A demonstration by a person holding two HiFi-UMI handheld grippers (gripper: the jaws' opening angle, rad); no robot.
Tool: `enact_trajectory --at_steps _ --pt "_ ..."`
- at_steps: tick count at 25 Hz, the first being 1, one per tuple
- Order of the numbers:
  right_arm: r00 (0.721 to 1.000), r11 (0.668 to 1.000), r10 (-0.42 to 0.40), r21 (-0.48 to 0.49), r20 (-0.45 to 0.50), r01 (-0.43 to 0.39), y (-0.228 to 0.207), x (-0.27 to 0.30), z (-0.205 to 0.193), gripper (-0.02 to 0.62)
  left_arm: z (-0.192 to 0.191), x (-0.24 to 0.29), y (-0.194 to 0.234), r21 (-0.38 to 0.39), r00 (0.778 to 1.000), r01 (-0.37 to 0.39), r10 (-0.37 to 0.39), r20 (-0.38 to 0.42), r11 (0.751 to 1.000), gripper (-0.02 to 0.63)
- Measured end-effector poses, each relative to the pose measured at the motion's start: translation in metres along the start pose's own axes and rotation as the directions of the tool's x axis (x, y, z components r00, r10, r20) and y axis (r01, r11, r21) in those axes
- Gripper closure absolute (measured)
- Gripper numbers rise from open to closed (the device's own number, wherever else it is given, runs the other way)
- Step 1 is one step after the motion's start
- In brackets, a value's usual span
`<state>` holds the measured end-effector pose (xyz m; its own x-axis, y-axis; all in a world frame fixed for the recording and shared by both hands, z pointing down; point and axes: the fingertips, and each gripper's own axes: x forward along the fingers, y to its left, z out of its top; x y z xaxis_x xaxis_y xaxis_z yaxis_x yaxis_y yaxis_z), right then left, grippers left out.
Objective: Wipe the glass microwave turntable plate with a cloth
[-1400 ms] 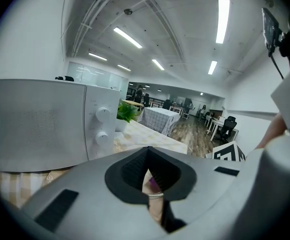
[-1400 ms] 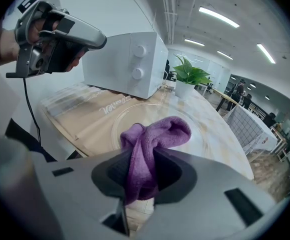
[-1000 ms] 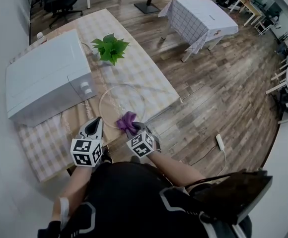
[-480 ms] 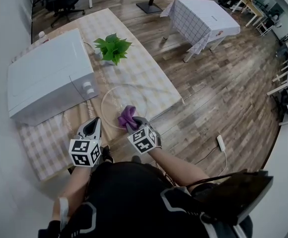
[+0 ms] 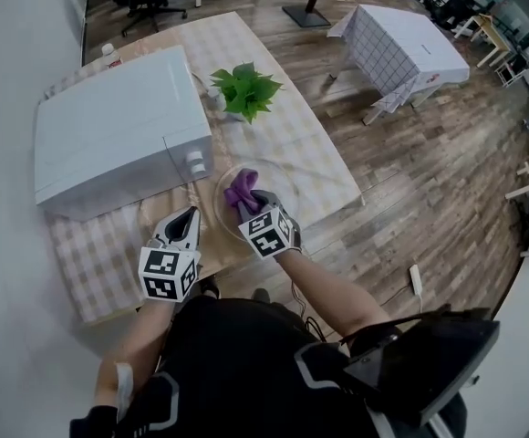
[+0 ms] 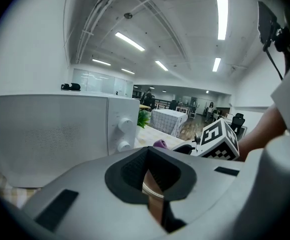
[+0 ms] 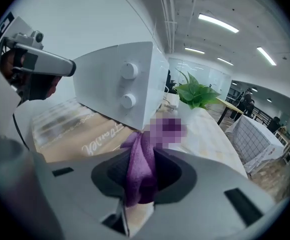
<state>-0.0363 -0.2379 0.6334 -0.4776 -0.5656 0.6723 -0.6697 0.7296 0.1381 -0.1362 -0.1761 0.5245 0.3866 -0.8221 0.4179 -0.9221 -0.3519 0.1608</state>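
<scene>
Purple cloth [image 7: 137,156] clamped in right tongs [image 7: 141,181]; tablecloth script [image 7: 101,140] illegible.

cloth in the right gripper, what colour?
Purple. The cloth shows best in the right gripper view, clamped between the jaws.

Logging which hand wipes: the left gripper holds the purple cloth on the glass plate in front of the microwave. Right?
Not the left: the right gripper holds the purple cloth on the glass plate in front of the microwave, as the right gripper view shows, with the cloth between its fingers.
</scene>
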Motion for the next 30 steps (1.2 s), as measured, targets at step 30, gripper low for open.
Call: enact_trajectory --at_steps 30 --pt "0.997 0.999 0.023 -0.032 -0.071 -0.025 0.018 0.055 -0.006 0.496 -0.01 0.019 0.024 -0.042 0.999 0.018 -0.02 -0.037 0.999 0.603"
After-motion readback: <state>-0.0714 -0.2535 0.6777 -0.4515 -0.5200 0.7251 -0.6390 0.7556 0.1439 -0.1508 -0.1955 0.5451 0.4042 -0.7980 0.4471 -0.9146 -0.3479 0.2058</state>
